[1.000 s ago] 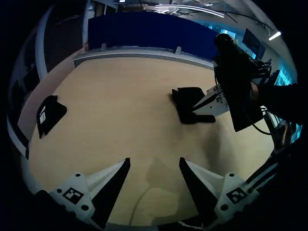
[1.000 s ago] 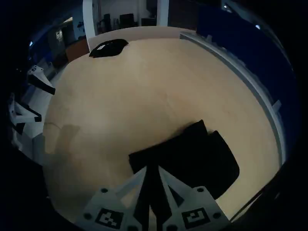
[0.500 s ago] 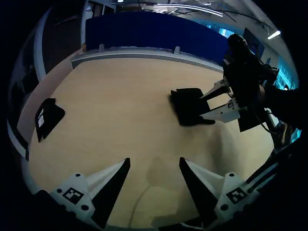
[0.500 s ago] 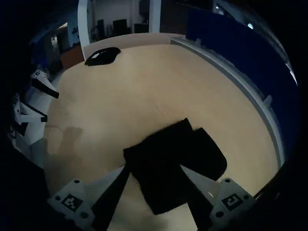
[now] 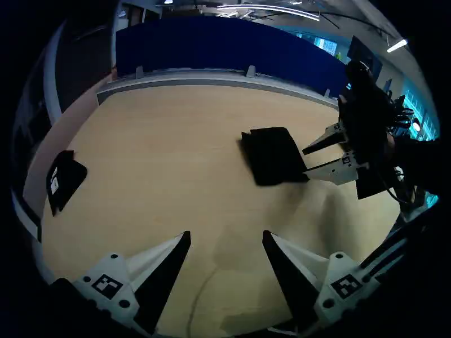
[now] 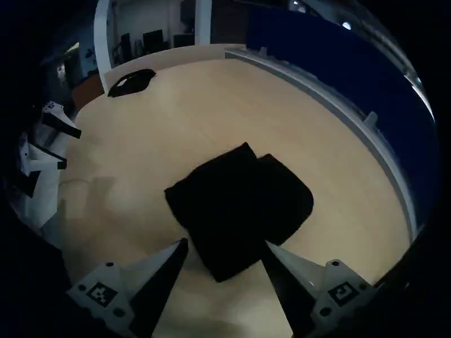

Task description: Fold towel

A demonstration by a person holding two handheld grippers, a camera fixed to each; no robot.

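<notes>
**Folded black cloth towel** (image 6: 239, 205) lying flat on the pale wood-grain tabletop (image 6: 186, 129). It forms a compact, roughly rectangular stack, with one layer offset and showing past the other along the far side.

**The right gripper** (image 6: 224, 242): jaws wide apart and empty. The towel's near edge lies just ahead of the two tips and between them; nothing is clamped. In the left gripper view the right gripper (image 5: 307, 163) stands beside the towel (image 5: 273, 155) with its tips close to the edge. Whether they touch cannot be made out.

**The left gripper** (image 5: 225, 233): jaws apart and empty over bare tabletop, with the towel well ahead of them and to the right. A second dark flat object (image 5: 62, 177) lies well off to the left of these jaws, near the tabletop's edge. A blue partition (image 5: 225, 48) stands beyond.

**Handling, as judged:** the cloth is light, soft and limp, and not fragile. It would sag, and its layers could slide apart, if lifted by one point. The folding appears largely complete. For any further fold, the surest hold is a corner or the edge nearest the right jaws, pinched through all layers together.
</notes>
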